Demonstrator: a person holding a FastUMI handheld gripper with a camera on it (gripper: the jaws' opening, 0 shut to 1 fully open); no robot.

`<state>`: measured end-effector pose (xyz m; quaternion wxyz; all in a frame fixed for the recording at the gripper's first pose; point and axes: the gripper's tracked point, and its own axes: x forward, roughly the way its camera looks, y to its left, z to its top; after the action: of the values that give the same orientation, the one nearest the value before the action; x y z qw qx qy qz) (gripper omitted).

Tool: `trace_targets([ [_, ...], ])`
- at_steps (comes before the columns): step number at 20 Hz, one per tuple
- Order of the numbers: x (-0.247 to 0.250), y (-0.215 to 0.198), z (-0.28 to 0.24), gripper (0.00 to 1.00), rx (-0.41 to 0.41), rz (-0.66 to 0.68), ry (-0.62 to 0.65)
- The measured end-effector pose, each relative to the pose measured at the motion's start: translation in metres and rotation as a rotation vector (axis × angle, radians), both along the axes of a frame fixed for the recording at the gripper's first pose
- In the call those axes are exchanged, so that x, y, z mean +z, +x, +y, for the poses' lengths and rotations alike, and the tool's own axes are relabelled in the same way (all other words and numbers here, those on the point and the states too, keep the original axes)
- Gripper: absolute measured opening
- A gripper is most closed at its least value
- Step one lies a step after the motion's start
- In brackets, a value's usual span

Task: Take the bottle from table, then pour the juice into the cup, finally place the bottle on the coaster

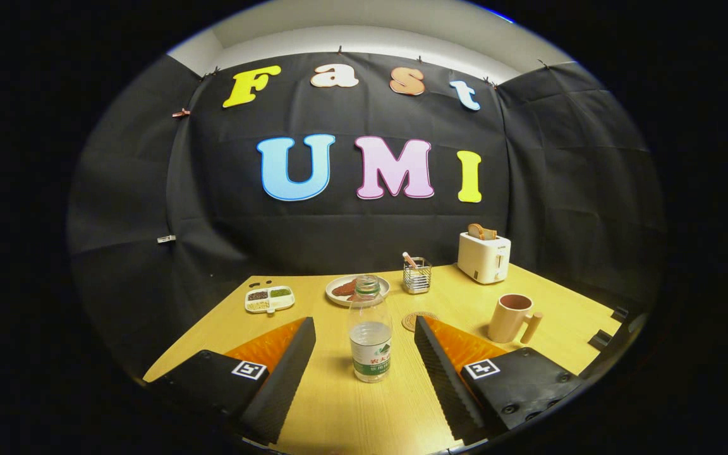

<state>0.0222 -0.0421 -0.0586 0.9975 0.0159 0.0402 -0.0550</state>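
Observation:
A clear plastic bottle (370,332) with a green-and-white label stands upright and uncapped on the wooden table (339,411), partly filled with clear liquid. It sits between my two fingers, level with their tips, with a gap on each side. My gripper (364,323) is open and touches nothing. A round woven coaster (412,320) lies just behind the bottle, partly hidden by the right finger. A beige cup (511,318) with a handle stands upright beyond the right finger.
Further back are a divided white dish of seeds (269,299), a plate with brown food (345,289), a wire holder (416,275) and a white toaster (483,256) with bread in it. The table's far edge meets the black cloth wall.

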Motion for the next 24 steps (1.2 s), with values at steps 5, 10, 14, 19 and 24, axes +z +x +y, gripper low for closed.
trace_targets([
  [5, -0.018, 0.018, -0.006, 0.97, -0.021, 0.003, 0.024],
  [10, -0.047, 0.039, -0.006, 0.98, -0.027, 0.011, 0.063],
  [14, -0.071, 0.057, -0.007, 0.99, -0.034, 0.026, 0.071],
  [19, -0.09, 0.079, -0.006, 0.99, -0.032, 0.056, 0.035],
  [24, -0.103, 0.105, -0.002, 0.99, -0.055, 0.072, -0.003],
])
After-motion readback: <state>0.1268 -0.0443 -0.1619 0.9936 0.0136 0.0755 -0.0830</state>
